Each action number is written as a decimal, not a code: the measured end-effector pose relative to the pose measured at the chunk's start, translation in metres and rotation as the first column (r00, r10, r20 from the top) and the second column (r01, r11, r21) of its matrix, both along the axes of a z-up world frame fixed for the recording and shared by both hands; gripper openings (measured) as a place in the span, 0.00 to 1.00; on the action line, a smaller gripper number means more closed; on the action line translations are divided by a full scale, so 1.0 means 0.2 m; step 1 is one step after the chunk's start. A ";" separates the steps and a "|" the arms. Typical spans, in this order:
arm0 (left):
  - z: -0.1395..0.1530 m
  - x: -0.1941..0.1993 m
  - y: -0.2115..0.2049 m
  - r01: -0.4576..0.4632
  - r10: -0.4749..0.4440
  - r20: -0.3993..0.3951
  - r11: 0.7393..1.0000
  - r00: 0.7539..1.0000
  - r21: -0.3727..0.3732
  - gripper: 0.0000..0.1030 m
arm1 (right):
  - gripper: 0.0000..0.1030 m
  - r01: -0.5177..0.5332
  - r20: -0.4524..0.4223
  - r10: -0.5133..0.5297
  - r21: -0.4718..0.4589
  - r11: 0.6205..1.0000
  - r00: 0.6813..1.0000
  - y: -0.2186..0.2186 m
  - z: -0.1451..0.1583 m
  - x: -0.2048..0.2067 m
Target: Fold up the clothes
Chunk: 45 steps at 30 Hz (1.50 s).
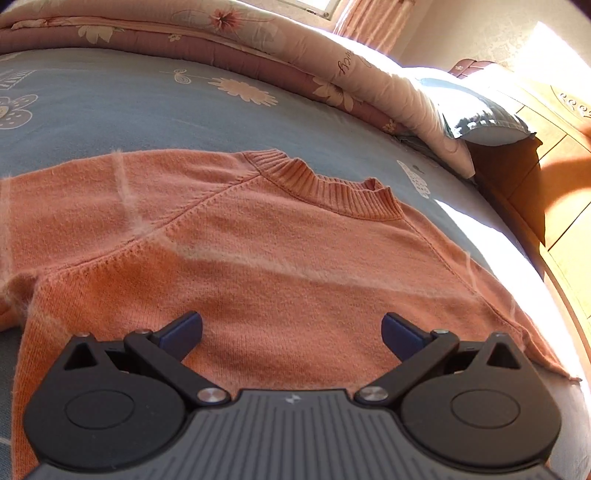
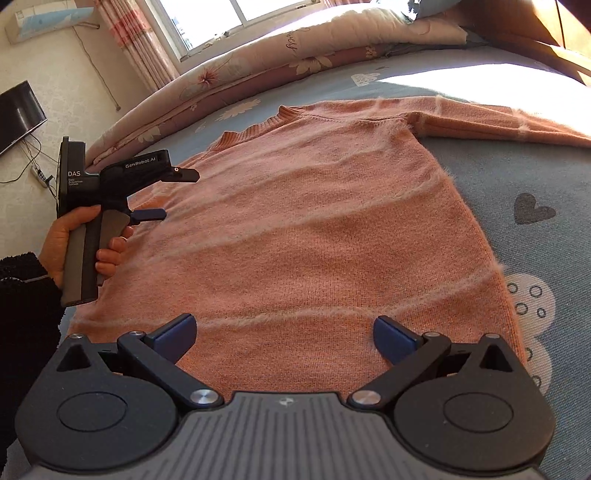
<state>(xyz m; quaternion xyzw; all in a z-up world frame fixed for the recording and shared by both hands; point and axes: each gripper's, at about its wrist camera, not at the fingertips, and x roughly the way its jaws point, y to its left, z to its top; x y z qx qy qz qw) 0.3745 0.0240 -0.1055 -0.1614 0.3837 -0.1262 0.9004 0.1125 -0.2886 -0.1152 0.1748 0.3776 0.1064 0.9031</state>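
Note:
An orange knitted sweater with pale fuzzy stripes lies flat on the blue bed sheet, ribbed collar away from me. One sleeve stretches out at the upper right of the right wrist view. My left gripper hovers open over the sweater's chest, nothing between its blue pads. It also appears in the right wrist view as the left gripper, held by a hand at the sweater's left edge. My right gripper stands open above the sweater's lower body.
A rolled floral quilt lies along the far side of the bed, with a pillow beside it. A wooden headboard and cabinet stand at the right. A window, curtains and a television lie beyond the bed.

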 end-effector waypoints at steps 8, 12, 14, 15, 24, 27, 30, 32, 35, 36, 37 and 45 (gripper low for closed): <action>0.03 0.24 0.09 -0.094 0.094 -0.005 0.996 0.996 0.003 0.99 | 1.00 -0.013 0.009 0.013 -0.043 0.999 1.000 0.03 0.00 0.00; 0.10 0.16 0.06 -0.018 0.018 -0.003 0.998 1.000 -0.065 0.99 | 1.00 -0.010 0.012 0.011 -0.046 0.999 1.000 0.03 0.00 0.00; 0.10 0.16 0.03 0.006 -0.006 0.006 0.999 1.000 -0.052 0.99 | 1.00 -0.007 0.013 0.008 -0.045 0.999 1.000 0.03 0.00 -0.01; 0.09 0.18 0.02 0.011 -0.011 0.007 0.999 1.000 -0.041 0.99 | 1.00 -0.007 0.014 0.007 -0.046 0.999 1.000 0.03 0.00 -0.01; 0.00 0.51 0.07 -0.099 0.099 0.023 0.995 0.995 -0.003 0.99 | 1.00 -0.035 0.036 0.040 -0.125 0.992 0.999 0.07 -0.02 0.00; 0.00 0.59 0.07 -0.141 0.141 0.002 0.989 0.990 0.043 0.99 | 1.00 -0.044 0.041 0.050 -0.156 0.987 0.998 0.09 -0.02 0.00; 0.06 0.56 0.03 -0.161 0.162 -0.024 0.987 0.987 0.018 0.99 | 1.00 -0.050 0.042 0.058 -0.174 0.984 0.997 0.10 -0.02 0.00; 0.10 0.51 -0.03 -0.113 0.112 -0.035 0.994 0.993 -0.005 0.99 | 1.00 -0.047 0.041 0.054 -0.165 0.985 0.998 0.09 -0.02 0.00; 0.13 0.49 -0.14 0.011 -0.014 -0.051 0.999 0.999 -0.049 0.99 | 1.00 -0.036 0.038 0.042 -0.139 0.990 0.998 0.07 -0.02 -0.01; 0.12 0.50 -0.18 0.036 -0.039 -0.060 0.998 0.997 -0.049 0.99 | 1.00 -0.034 0.037 0.040 -0.132 0.991 0.999 0.07 -0.02 -0.01; 0.11 0.52 -0.22 0.061 -0.064 -0.069 0.997 0.996 -0.049 0.99 | 1.00 -0.033 0.037 0.038 -0.126 0.992 0.999 0.06 -0.02 -0.01; 0.04 0.62 -0.25 -0.008 0.010 -0.052 0.999 0.999 0.043 0.99 | 1.00 -0.037 0.037 0.041 -0.105 0.994 0.998 0.04 -0.02 0.00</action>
